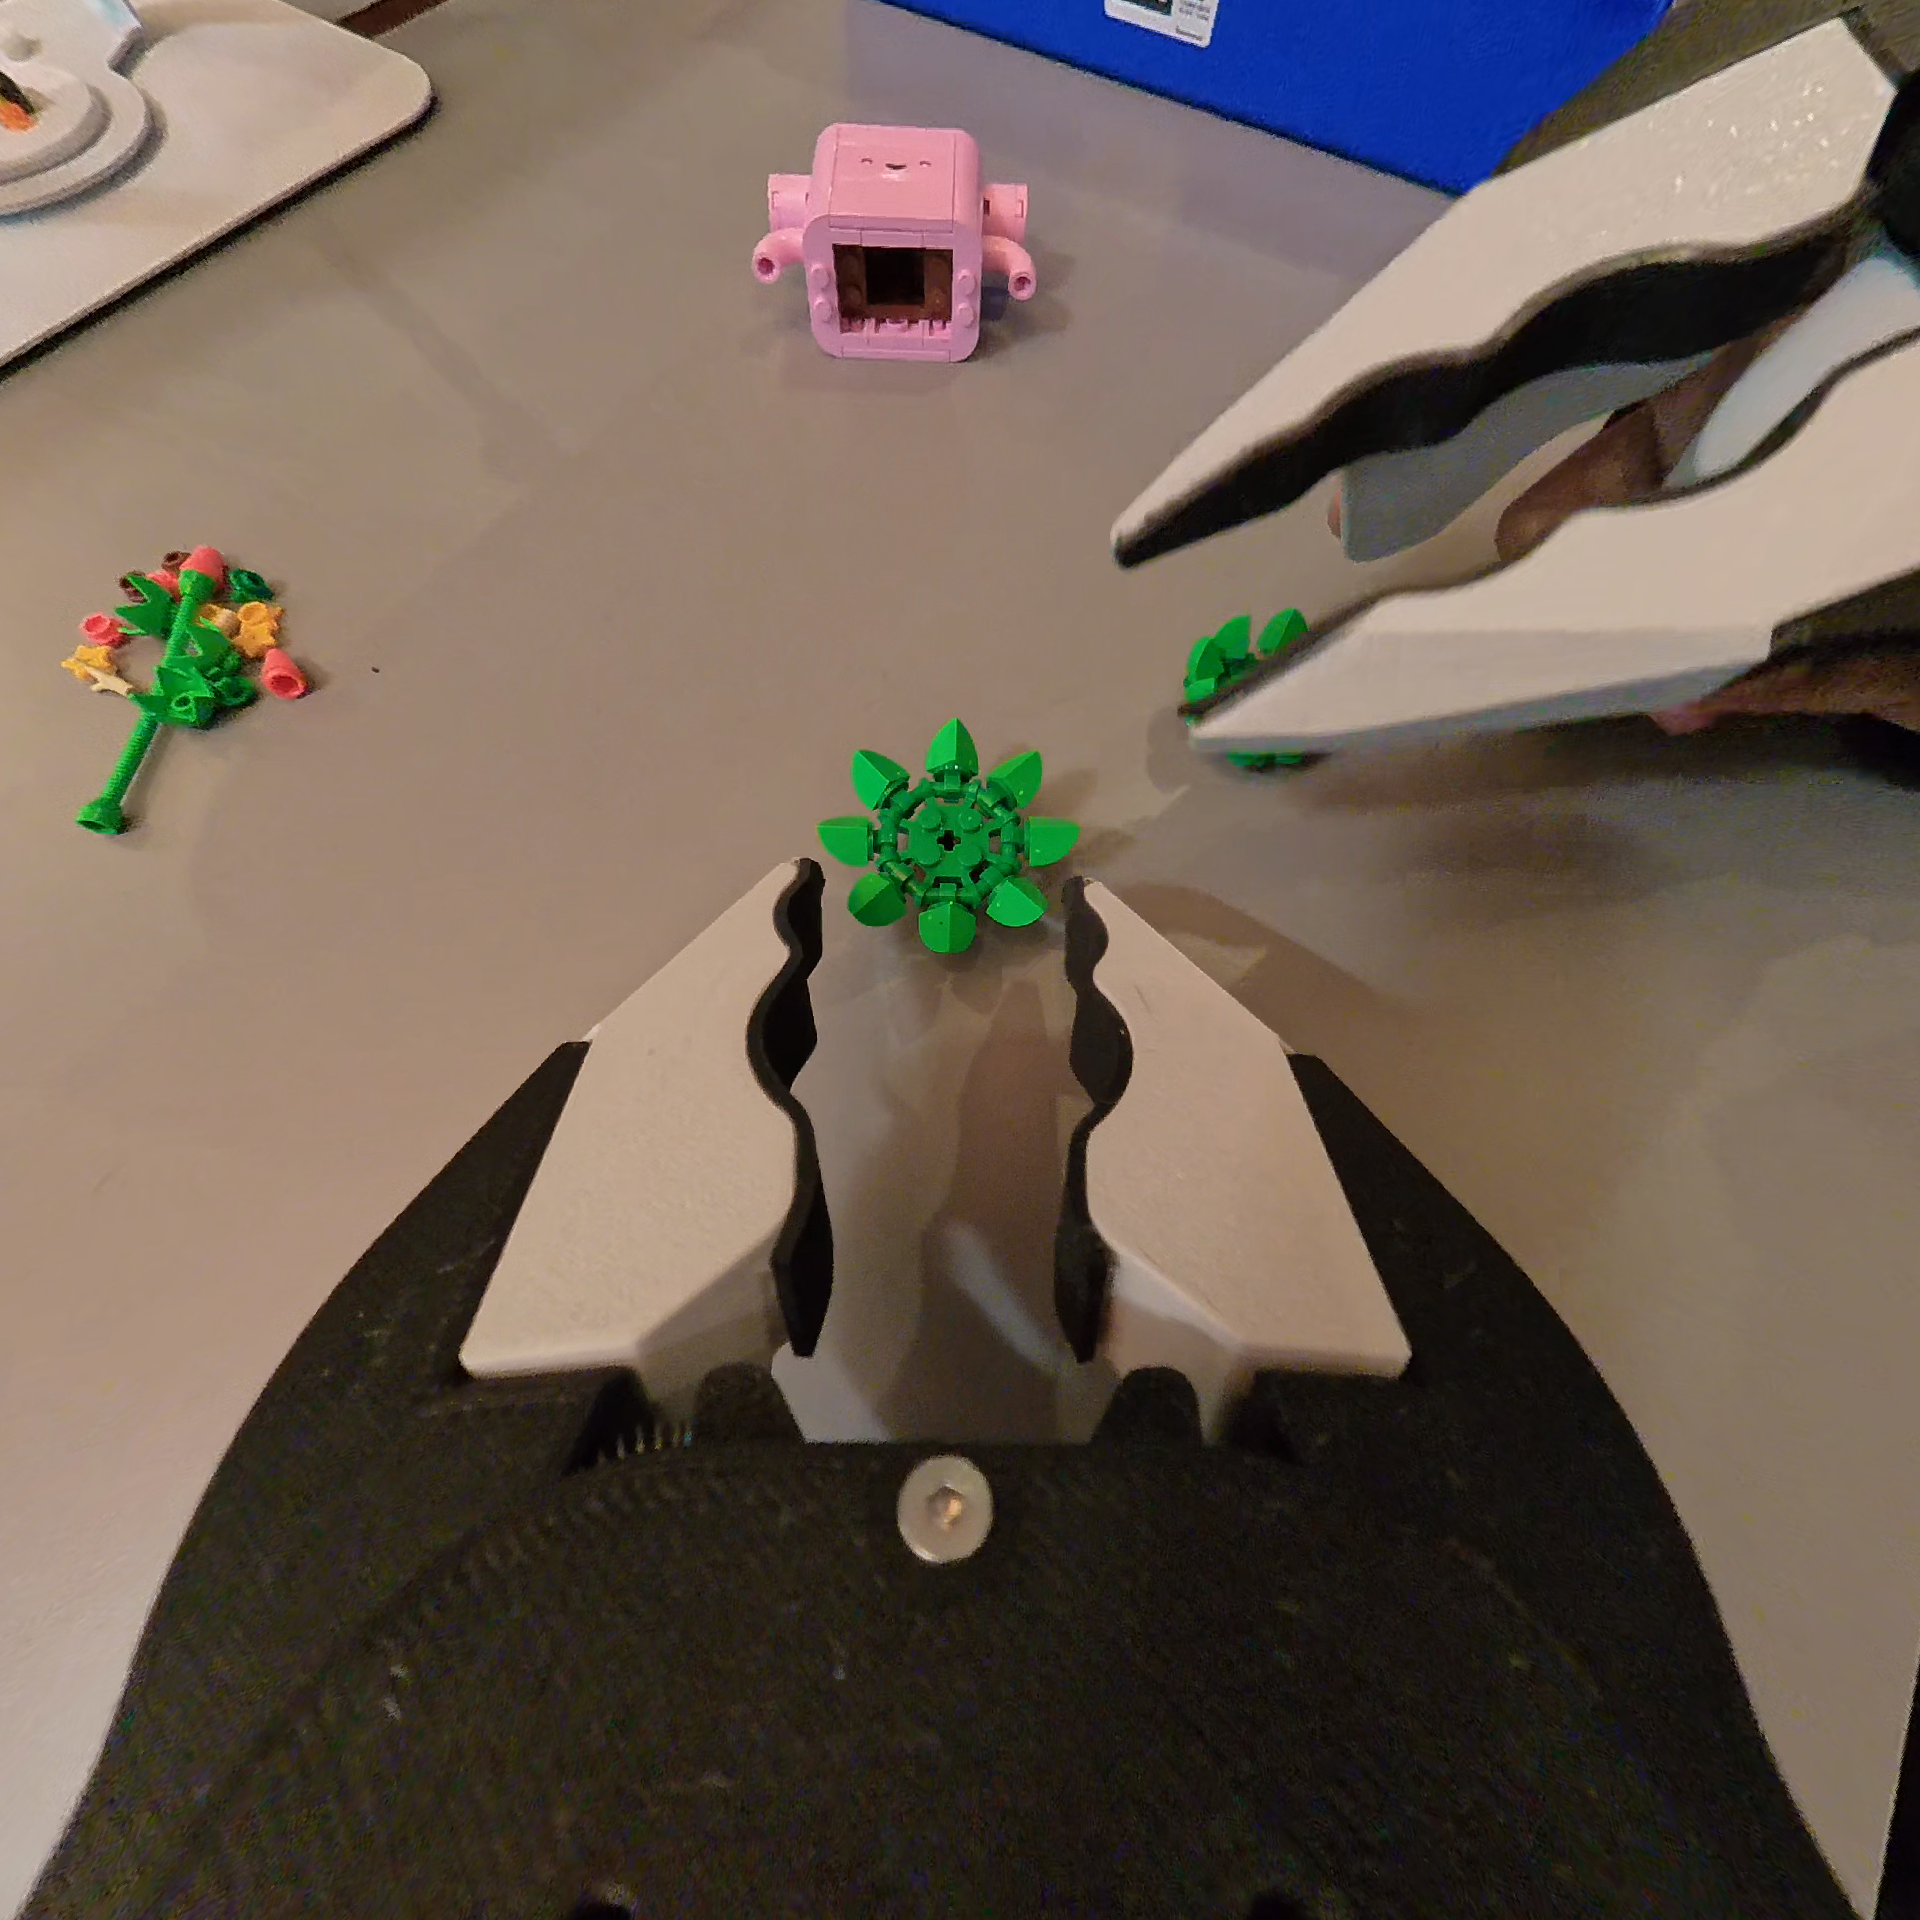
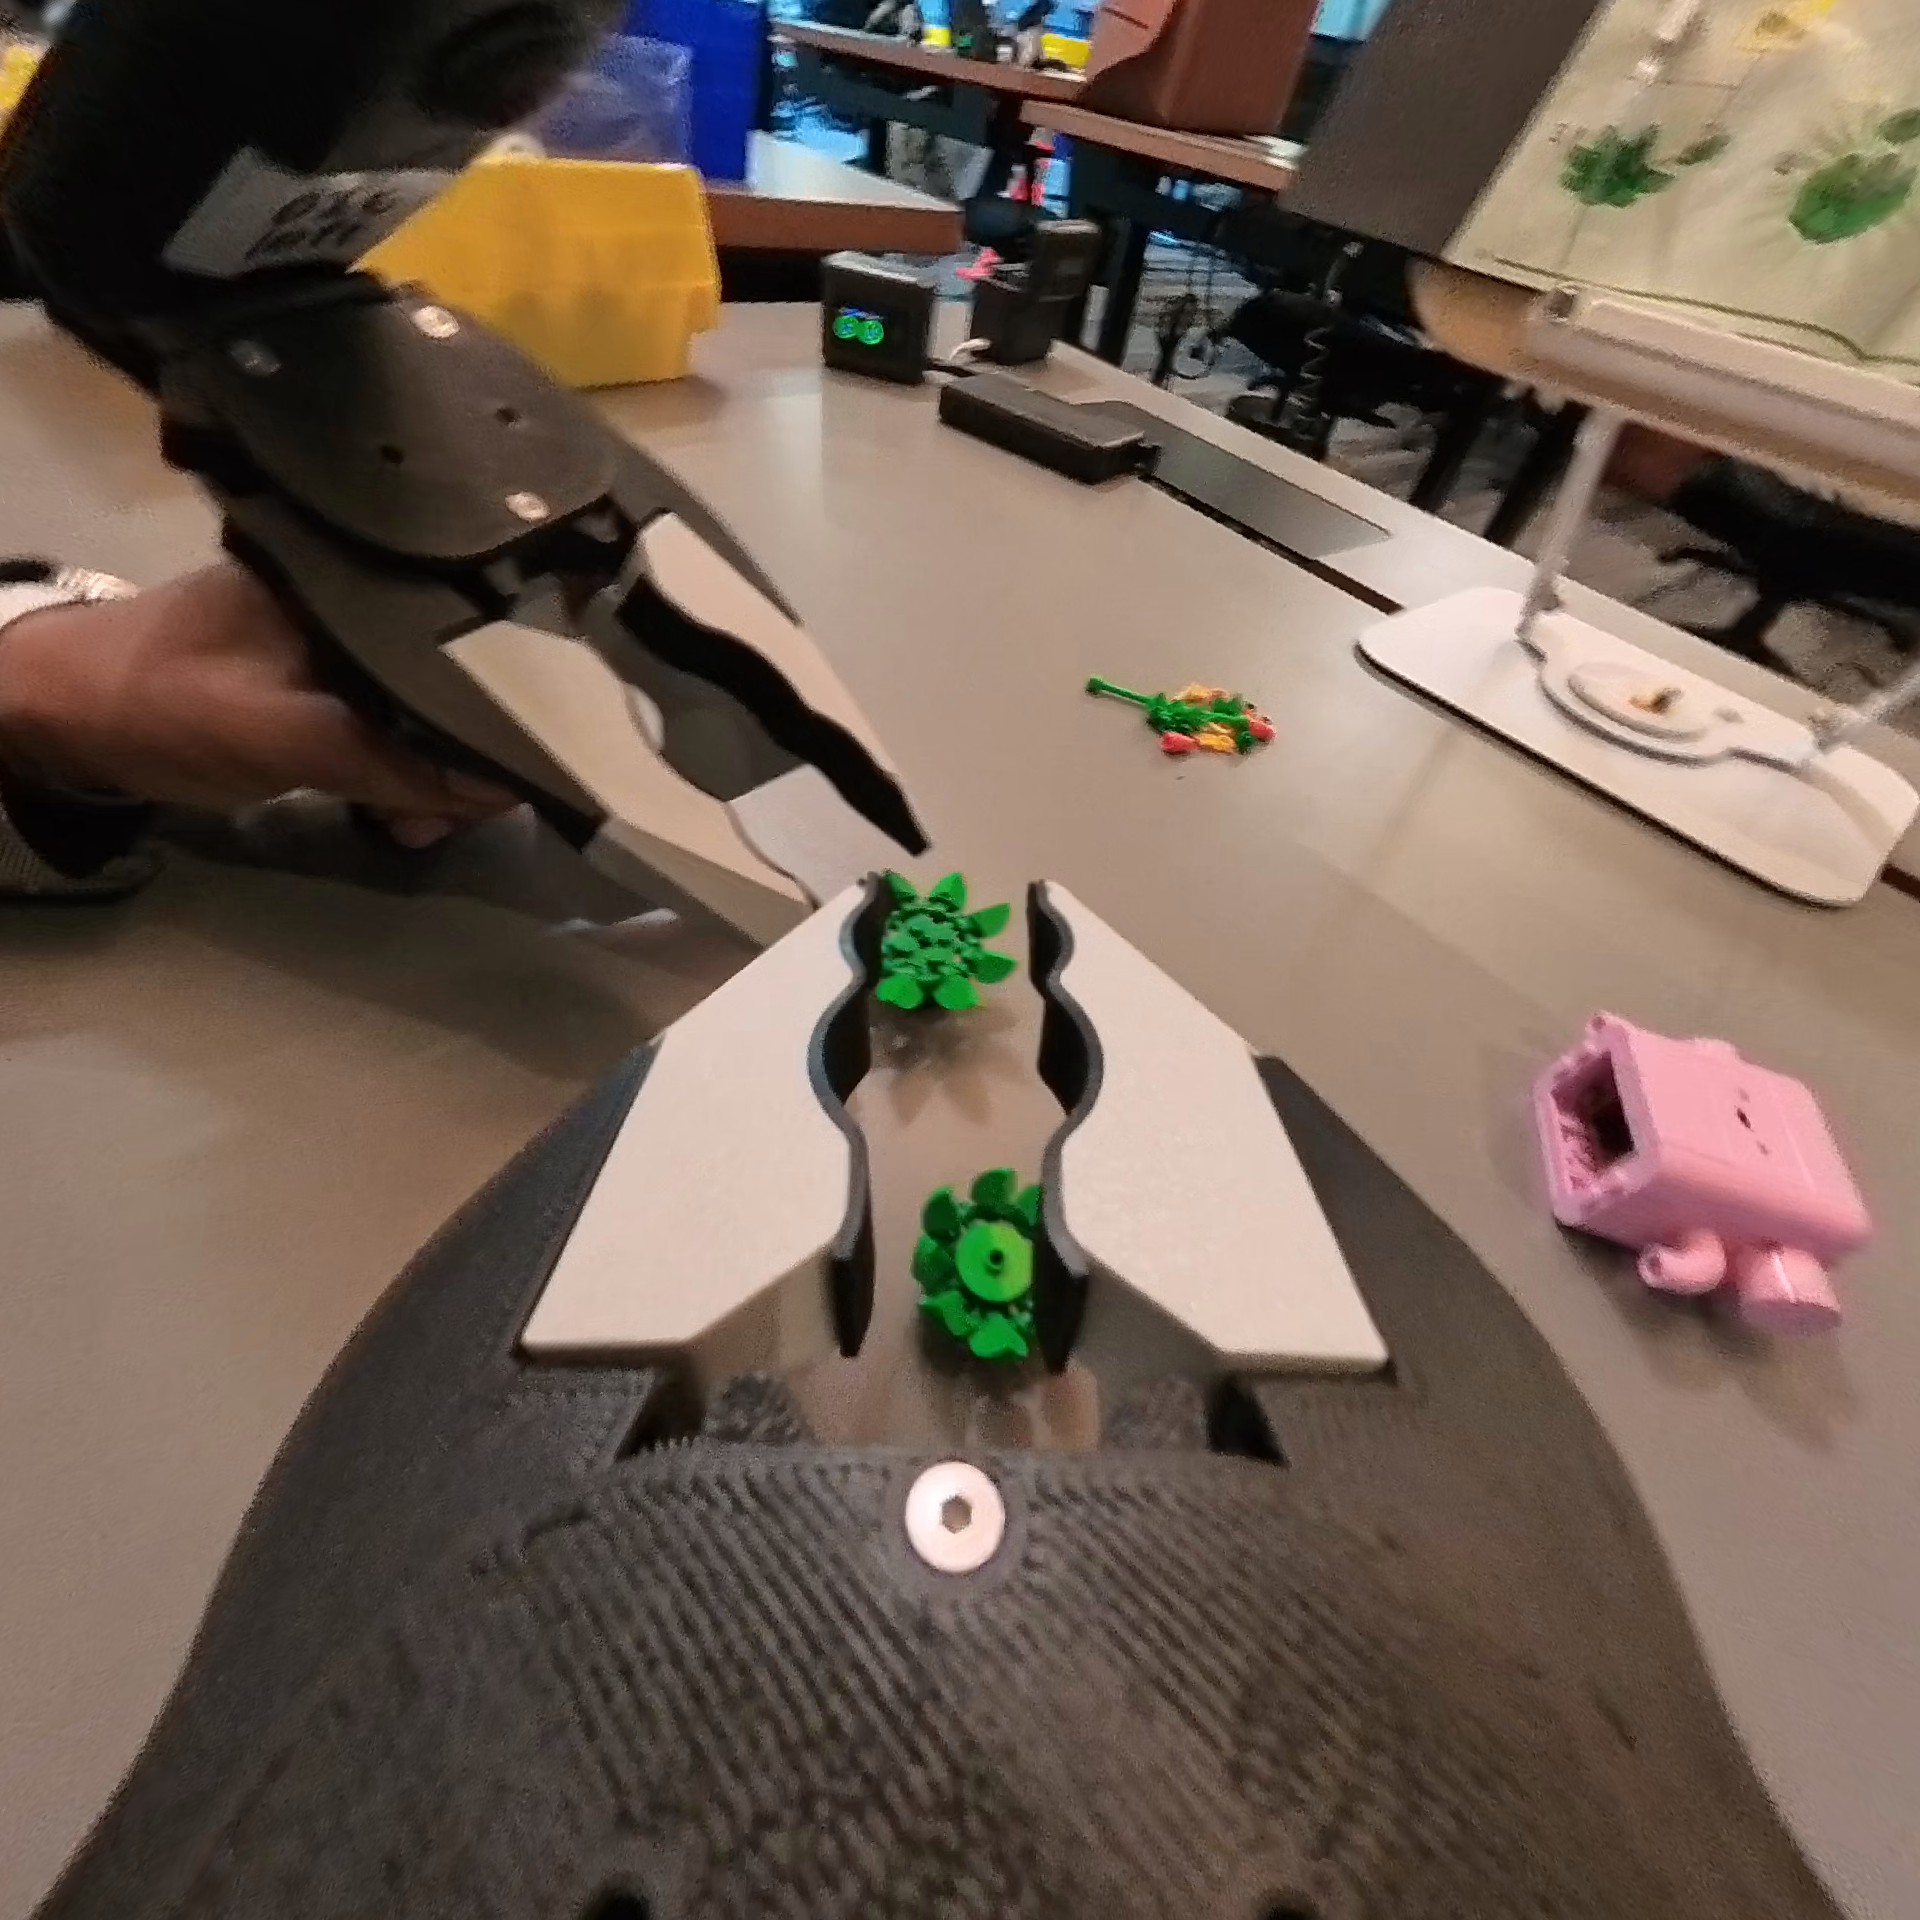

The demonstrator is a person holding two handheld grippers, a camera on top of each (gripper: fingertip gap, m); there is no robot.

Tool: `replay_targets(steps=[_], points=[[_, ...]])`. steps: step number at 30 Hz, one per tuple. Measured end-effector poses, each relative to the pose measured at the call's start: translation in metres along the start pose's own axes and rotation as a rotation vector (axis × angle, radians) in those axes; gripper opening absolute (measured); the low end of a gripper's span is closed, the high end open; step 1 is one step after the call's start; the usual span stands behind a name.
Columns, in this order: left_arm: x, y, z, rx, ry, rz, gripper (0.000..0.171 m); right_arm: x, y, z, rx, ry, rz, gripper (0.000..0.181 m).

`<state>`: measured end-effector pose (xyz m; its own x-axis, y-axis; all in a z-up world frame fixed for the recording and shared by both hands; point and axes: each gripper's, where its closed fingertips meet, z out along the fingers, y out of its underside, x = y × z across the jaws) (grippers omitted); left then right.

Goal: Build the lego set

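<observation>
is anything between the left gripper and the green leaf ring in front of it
Nothing visible. The left gripper is open with the green leaf ring just past its fingertips on bare table. The right gripper is off to the side.

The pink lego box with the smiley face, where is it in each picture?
Left wrist view: the pink lego box lies top centre, on its side, with its open end facing the camera.
Right wrist view: the same box lies at the right edge, middle height.
Shared landmark: the spiky green leaf ring on the grey table.
</observation>
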<state>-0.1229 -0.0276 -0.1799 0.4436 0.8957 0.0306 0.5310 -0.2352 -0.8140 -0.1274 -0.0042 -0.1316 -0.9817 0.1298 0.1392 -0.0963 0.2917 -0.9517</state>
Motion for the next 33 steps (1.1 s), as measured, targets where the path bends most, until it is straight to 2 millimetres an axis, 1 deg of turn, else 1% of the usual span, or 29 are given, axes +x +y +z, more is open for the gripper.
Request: replay_targets(steps=[2, 4, 5, 6, 7, 9, 10, 14, 18, 21, 25, 33], points=[[-0.001, -0.001, -0.001, 0.011, 0.002, -0.008, 0.052, 0.020, 0.006, -0.006, -0.025, 0.070, 0.073, 0.028], [-0.004, -0.003, -0.002, 0.025, -0.009, -0.024, 0.066, 0.044, 0.017, -0.013, -0.076, 0.151, 0.124, 0.039], [-0.006, -0.004, -0.004, 0.036, -0.023, -0.033, 0.077, 0.055, 0.023, -0.017, -0.104, 0.180, 0.149, 0.048], [-0.009, -0.006, -0.005, 0.052, -0.036, -0.038, 0.090, 0.064, 0.030, -0.019, -0.138, 0.205, 0.175, 0.062], [-0.014, -0.009, -0.007, 0.073, -0.058, -0.041, 0.096, 0.072, 0.037, -0.019, -0.178, 0.225, 0.197, 0.074], [-0.029, -0.013, -0.014, 0.109, -0.120, -0.051, 0.101, 0.083, 0.054, -0.019, -0.261, 0.258, 0.227, 0.093], [-0.035, -0.013, -0.017, 0.116, -0.139, -0.061, 0.104, 0.086, 0.062, -0.018, -0.300, 0.264, 0.243, 0.096], [-0.056, -0.009, -0.028, 0.114, -0.198, -0.107, 0.107, 0.088, 0.080, -0.012, -0.408, 0.249, 0.300, 0.110], [-0.070, 0.002, -0.030, 0.077, -0.244, -0.124, 0.107, 0.088, 0.091, -0.010, -0.486, 0.266, 0.294, 0.119], [-0.073, 0.007, -0.029, 0.063, -0.244, -0.151, 0.107, 0.089, 0.093, -0.009, -0.502, 0.279, 0.276, 0.124], [-0.074, 0.007, -0.030, 0.065, -0.240, -0.167, 0.106, 0.089, 0.096, -0.009, -0.512, 0.266, 0.306, 0.128], [-0.073, 0.009, -0.028, 0.044, -0.244, -0.152, 0.106, 0.089, 0.096, -0.008, -0.514, 0.264, 0.305, 0.129]])
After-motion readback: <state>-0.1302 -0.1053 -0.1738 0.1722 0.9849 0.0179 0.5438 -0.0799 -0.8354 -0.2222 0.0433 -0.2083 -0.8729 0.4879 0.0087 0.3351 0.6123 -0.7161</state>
